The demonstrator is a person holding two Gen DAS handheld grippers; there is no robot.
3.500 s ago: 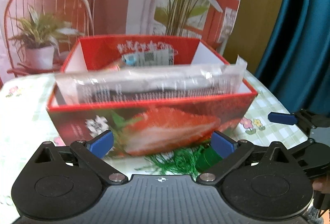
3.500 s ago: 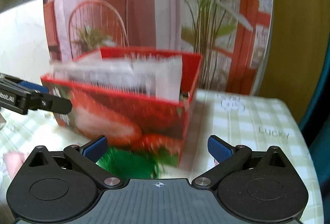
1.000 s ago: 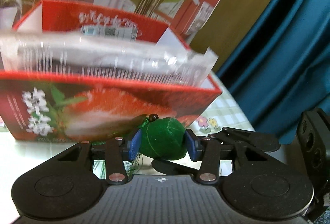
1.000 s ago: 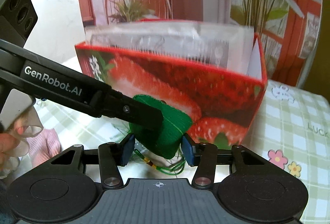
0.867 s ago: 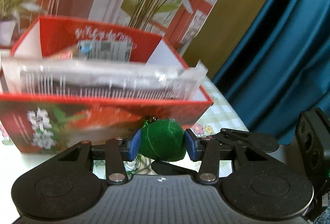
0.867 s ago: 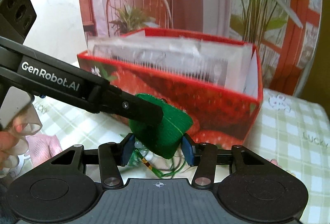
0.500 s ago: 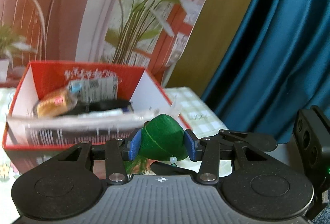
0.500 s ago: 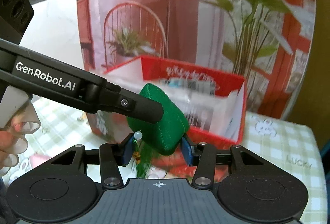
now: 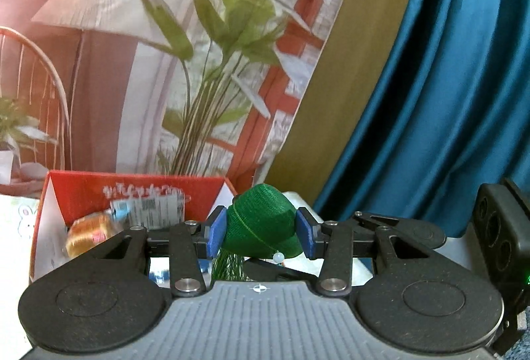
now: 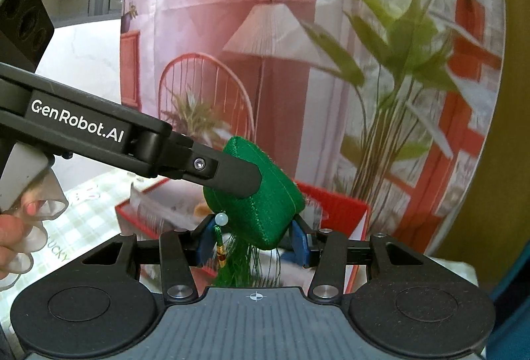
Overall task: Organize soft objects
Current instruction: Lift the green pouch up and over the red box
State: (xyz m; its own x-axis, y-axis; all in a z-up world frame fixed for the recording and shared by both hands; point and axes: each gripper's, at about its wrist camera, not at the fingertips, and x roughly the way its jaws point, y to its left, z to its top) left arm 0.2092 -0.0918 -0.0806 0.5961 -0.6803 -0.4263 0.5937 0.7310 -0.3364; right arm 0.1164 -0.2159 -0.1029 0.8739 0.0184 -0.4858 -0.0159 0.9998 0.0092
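1. Left gripper [image 9: 261, 235] clamped on the green stuffed pouch [image 9: 261, 224], blue pads pressed to its two sides.
2. Right gripper [image 10: 252, 244] clamped on the same pouch from lower down, tassel hanging between.
3. Pouch carried in mid-air, above the near edge of the red strawberry box [image 9: 139, 191], clear of its rim.
4. Already in the box: a bun [image 9: 89, 232] and wrapped packets.
5. Left to do, apparently: lower and release the pouch inside.

One green pouch [image 9: 261, 221], one red box [image 9: 139, 191]
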